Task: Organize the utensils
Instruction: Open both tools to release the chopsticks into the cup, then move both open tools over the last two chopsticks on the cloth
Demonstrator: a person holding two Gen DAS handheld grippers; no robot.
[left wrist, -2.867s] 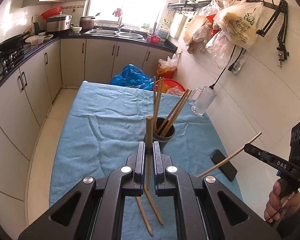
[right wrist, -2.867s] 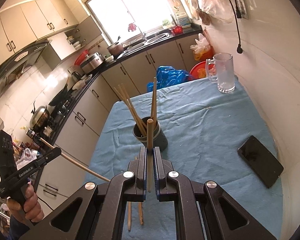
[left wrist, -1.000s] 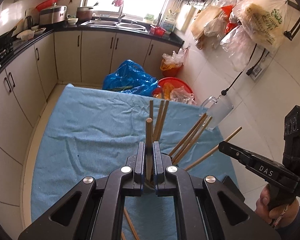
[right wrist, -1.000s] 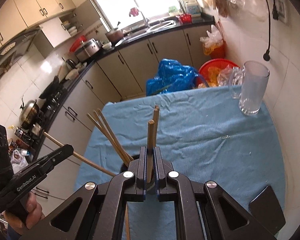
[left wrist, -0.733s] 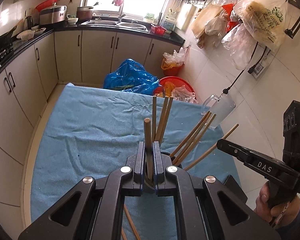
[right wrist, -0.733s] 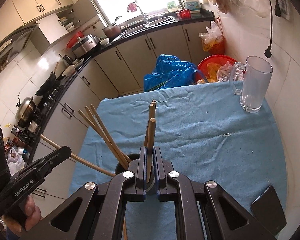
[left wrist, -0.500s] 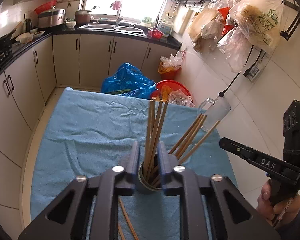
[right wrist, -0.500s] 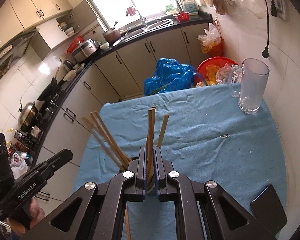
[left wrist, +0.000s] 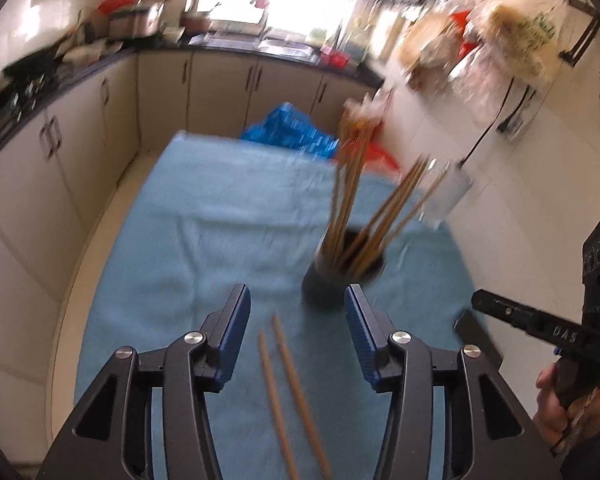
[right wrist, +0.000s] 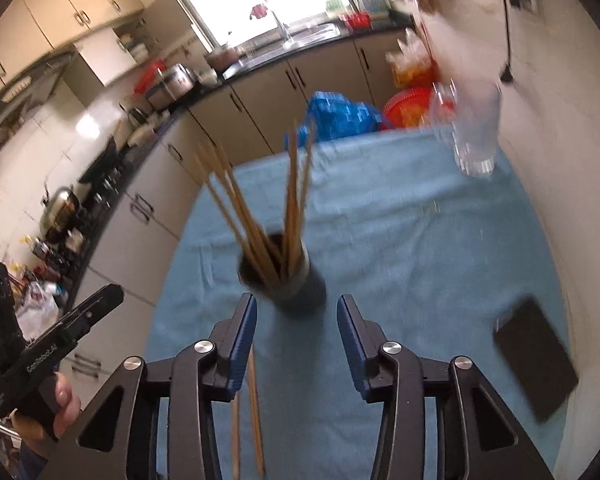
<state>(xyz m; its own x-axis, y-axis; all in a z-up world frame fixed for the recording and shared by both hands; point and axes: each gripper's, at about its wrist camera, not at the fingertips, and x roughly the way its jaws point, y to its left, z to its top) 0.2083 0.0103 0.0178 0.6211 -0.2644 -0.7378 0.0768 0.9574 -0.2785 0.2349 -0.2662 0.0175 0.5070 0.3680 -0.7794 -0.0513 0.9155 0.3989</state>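
A dark cup (left wrist: 332, 284) holding several wooden chopsticks (left wrist: 350, 196) stands on the blue cloth (left wrist: 204, 216). It also shows in the right wrist view (right wrist: 296, 284), with its chopsticks (right wrist: 260, 208). Two loose chopsticks (left wrist: 288, 392) lie on the cloth between my left gripper's fingers; they also show in the right wrist view (right wrist: 254, 412). My left gripper (left wrist: 296, 320) is open and empty, just short of the cup. My right gripper (right wrist: 296, 324) is open and empty, close behind the cup. Both views are motion-blurred.
A black phone (right wrist: 536, 364) lies on the cloth at the right. A glass mug (right wrist: 474, 140) stands at the far right corner by the wall. Kitchen cabinets (left wrist: 80, 148) run along the left. A blue bag (left wrist: 292, 132) and a red basin lie beyond the table.
Both grippers have let their chopsticks go into the cup, opened wide and pulled back a little from it.
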